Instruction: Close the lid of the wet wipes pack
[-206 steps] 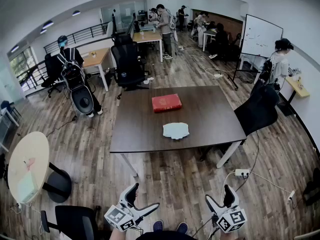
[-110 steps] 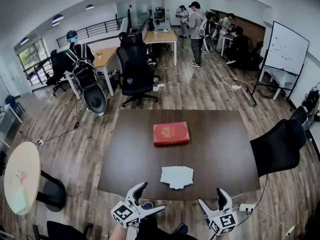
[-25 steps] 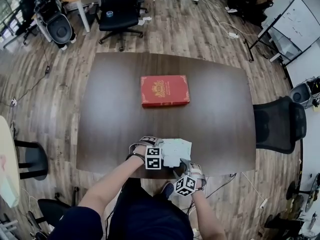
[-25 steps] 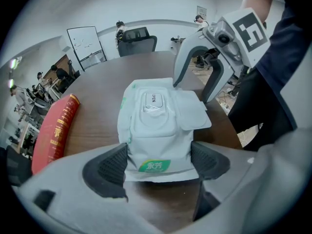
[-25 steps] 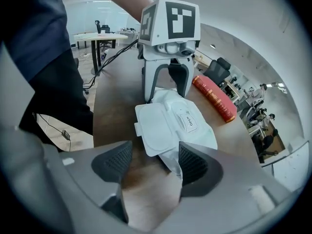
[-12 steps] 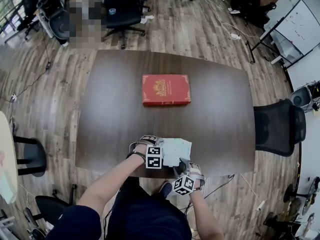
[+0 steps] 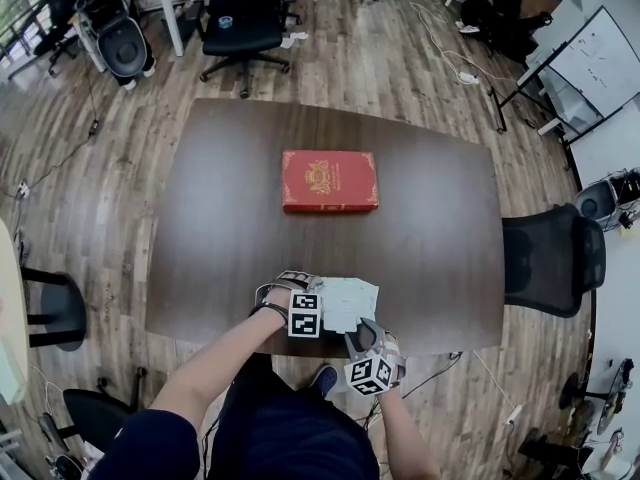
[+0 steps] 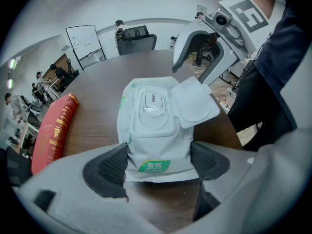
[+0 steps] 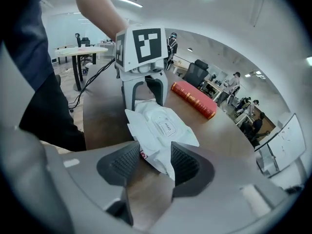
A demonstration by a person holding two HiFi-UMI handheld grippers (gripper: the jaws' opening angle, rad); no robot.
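Here, left gripper (image 8: 158, 162): fingers narrow, clamped across the near end of the wet wipes pack (image 8: 153, 130); it pins the pack flat
wet wipes pack: lies at the near edge of the surface (image 7: 420, 238), with the red book (image 7: 330, 180) farther off; its opening is bare
lid (image 8: 195, 101): swung open to the right, hinged beside the opening
right gripper (image 9: 151, 162): fingers have just closed on a thin white edge; I judge it to be the lid's free edge
step: lid gripped, not yet folded over
next: swing the lid leftward over the opening; press it down while the left gripper holds firm
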